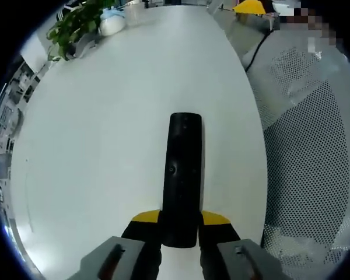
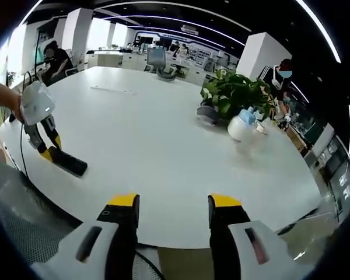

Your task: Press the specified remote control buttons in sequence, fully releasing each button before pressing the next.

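One slim black plastic remote control (image 1: 182, 178), matte, rectangular, lies flat on the smooth white oval table (image 1: 99, 146), its near end clamped between the yellow-tipped left gripper (image 1: 181, 224) jaws. Right gripper (image 2: 174, 207) jaws: parted wide, empty, above the table edge.

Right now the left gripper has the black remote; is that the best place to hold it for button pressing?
Probably yes. The left gripper clamps the remote control across its narrow width at the near end, coming in along its length. The long slim body juts forward over the white table, face up, leaving most buttons uncovered for the open right gripper.
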Motion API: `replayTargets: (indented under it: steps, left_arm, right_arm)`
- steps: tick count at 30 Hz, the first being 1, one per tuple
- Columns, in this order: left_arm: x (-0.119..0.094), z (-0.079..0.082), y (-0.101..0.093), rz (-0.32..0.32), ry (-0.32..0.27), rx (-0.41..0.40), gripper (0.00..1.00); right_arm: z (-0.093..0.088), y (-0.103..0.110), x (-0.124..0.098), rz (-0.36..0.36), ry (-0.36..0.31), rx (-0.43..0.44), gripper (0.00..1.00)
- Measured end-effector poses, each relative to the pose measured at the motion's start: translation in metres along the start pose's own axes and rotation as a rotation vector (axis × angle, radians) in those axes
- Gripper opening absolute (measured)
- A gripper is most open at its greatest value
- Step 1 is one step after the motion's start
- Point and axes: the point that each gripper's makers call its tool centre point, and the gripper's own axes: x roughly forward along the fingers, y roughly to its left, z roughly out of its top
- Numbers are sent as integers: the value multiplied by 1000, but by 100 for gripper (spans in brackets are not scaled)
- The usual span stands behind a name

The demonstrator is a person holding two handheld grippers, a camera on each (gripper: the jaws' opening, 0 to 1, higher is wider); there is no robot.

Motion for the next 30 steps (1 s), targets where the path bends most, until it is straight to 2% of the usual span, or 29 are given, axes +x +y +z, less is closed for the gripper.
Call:
replayTargets:
  steps: [3, 13, 24, 30]
  left_arm:
    - [0, 2, -4, -18, -15, -23, 23]
    - [0, 2, -22, -33, -27, 6, 23]
    - [1, 2, -28, -35, -26, 3, 23]
    - [1, 2, -33, -40, -19, 6, 23]
  right_arm:
    - [-1, 0, 0, -1, 4, 1, 48]
    - [-2, 3, 1, 11, 12, -18, 48]
    - [-3, 5, 2, 17, 19, -32, 50]
    - [-1, 3, 1, 11, 6, -11, 50]
